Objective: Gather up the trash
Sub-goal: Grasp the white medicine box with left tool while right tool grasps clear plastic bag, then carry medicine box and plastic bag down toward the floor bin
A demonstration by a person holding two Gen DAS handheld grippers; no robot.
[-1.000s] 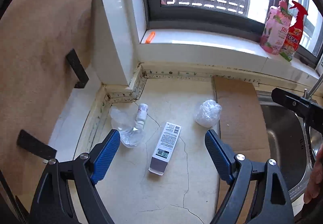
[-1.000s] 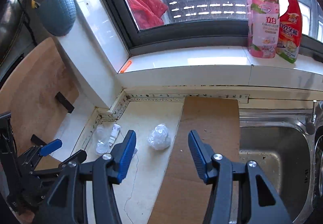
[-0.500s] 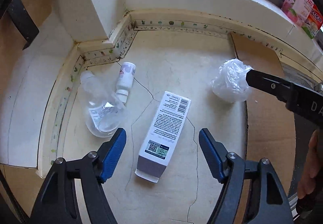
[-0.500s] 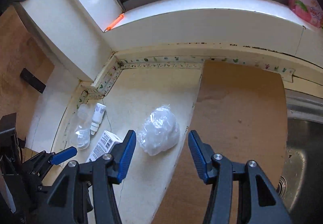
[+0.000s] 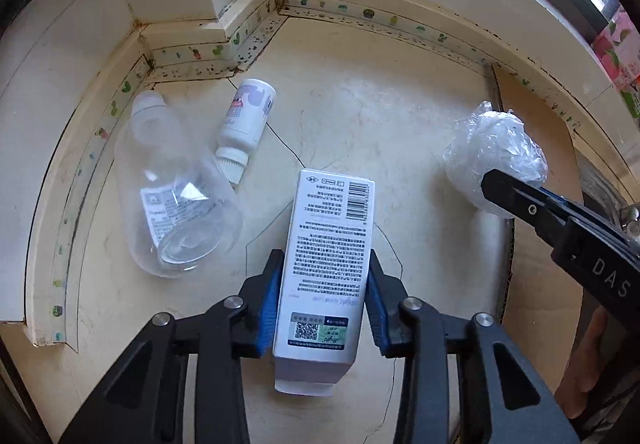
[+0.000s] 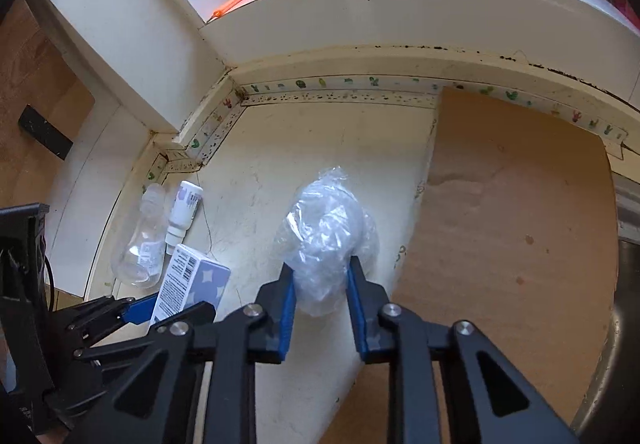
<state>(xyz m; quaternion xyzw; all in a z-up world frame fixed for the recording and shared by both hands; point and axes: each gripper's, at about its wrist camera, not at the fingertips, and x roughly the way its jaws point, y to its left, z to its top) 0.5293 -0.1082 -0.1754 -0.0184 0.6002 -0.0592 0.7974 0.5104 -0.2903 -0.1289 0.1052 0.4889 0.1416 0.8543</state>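
Note:
My left gripper [image 5: 322, 290] is shut on a white printed carton box [image 5: 328, 256] that lies on the cream counter [image 5: 352, 112]; the box also shows in the right wrist view [image 6: 188, 280]. My right gripper [image 6: 320, 298] is shut on a crumpled clear plastic bag [image 6: 326, 228], also visible in the left wrist view [image 5: 494, 156]. A clear empty plastic bottle [image 5: 172, 184] and a small white bottle [image 5: 246, 124] lie left of the box, near the corner.
A brown cardboard sheet [image 6: 512, 228] covers the counter to the right, with the steel sink [image 6: 624, 284] beyond it. The wall edge with cactus-print tape [image 5: 360, 14] runs along the back and left. An orange object [image 6: 234, 0] lies on the windowsill.
Both grippers moved forward and down and shut: the left one on the carton box, the right one on the plastic bag.

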